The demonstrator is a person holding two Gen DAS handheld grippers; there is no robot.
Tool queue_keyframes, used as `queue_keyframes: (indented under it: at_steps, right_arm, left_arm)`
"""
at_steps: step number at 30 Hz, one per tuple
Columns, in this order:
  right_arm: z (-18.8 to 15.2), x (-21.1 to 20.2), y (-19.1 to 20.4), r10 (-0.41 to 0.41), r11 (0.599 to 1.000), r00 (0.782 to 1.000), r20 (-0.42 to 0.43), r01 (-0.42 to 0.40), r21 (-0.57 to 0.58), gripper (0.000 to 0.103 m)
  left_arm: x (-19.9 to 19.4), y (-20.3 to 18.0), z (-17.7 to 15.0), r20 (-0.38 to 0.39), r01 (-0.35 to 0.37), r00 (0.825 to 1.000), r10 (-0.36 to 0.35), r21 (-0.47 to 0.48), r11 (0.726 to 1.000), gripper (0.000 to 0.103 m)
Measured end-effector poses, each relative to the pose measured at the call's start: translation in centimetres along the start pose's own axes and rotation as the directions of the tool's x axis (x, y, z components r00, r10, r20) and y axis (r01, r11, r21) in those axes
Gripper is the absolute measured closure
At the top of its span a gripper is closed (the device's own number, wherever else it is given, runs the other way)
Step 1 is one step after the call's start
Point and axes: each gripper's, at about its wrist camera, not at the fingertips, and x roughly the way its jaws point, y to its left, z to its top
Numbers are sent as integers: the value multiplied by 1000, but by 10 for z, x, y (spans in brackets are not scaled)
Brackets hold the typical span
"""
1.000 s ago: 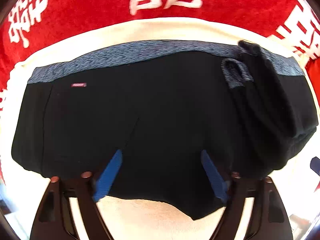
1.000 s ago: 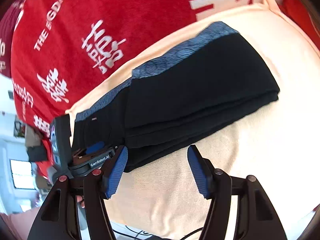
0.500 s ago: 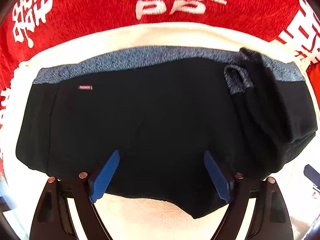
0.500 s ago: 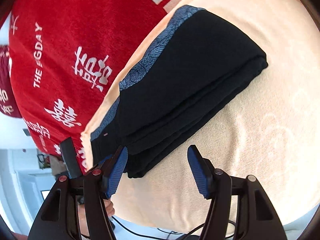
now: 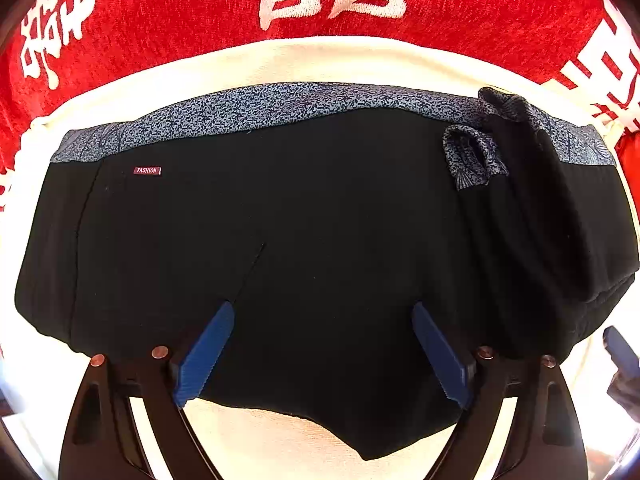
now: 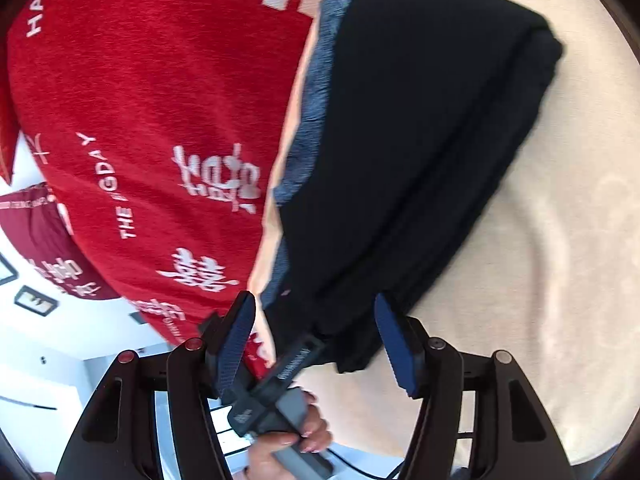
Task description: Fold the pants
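The pants (image 5: 304,216), black with a speckled blue-grey waistband (image 5: 280,106), lie folded into a compact, layered bundle on a cream towel (image 5: 320,60), which is spread over a red cloth with white characters (image 5: 168,12). A small "FASHION" label (image 5: 147,170) sits near the left end of the bundle in the left wrist view, and a loose cuff (image 5: 472,156) curls up on top toward the right end. The left gripper (image 5: 320,344) points down over the near edge of the bundle; its jaws have just been opening and now stand spread wide, with black fabric showing between the blue pads but neither pad pressing on it, so nothing is held. The right gripper (image 6: 316,336) approaches from the end of the bundle, its jaws parted to a moderate width and empty; in its view the stacked fold edges (image 6: 472,208) are plain, and the body of the other tool and the hand (image 6: 296,436) holding it lie in the foreground. Judgement on handling: the cloth appears a soft, light knit, limp and without stiffness, so it will sag and slide open if lifted by a single layer. A sound hold would take all layers together at the thick folded edge or at the waistband, which looks the firmest part. The raised cuff is the likeliest point to catch or spill out. Folding appears well advanced; a final tidy or last fold seems to remain.
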Motion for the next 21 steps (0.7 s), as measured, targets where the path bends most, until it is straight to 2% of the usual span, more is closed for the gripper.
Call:
queue_keyframes:
  at_steps: [2,4,8,9,10,11,13,16,17,20,21]
  right_arm:
    - [1,6,6,26,1000,1000,-13,-26,1,37]
    - [4,16,8,13,1000,999,-29,-13,11,37]
    - [15,41,-11,8,993,999,-37,-3,118,37]
    - [17,45,-18,11,988,999,-30,-6,156,51]
    - [19,46,-22,8,984,1000,-24,-3,178,83]
    - [20,46,-25,-11,983,1000,-23,15,185,97]
    - [25,42,-17,-17,988,1000,-9,19,152,98]
    - [24,31,9,3,1000,1000,-21,-2,23,98]
    - [22,28,13,-15,1000,999,-35,15,-7,98]
    - [17,25,8,-23,1000,998,-64,24,11,90]
    - [16,27,3,-21,999,998,-64,23,40,80]
  left_arm:
    - [1,-1,0,3,-4,1000,4,11,1000,11]
    - [3,-6,2,7,-14,1000,14,21,1000,11]
    - [-1,-10,9,13,-14,1000,13,14,1000,11]
    - [0,-9,8,12,-11,1000,11,7,1000,10]
    - [4,-13,8,11,-13,1000,13,1,1000,7]
    - [5,-15,5,9,-9,1000,9,-5,1000,7]
    - [7,-16,4,3,3,1000,-3,-16,1000,7]
    - [7,-11,2,3,0,1000,0,-9,1000,7]
    - [4,-1,-10,4,-2,1000,2,-8,1000,7]
    - [1,2,-16,5,-1,1000,1,-14,1000,7]
    - [2,3,-17,5,1,1000,-1,-17,1000,7]
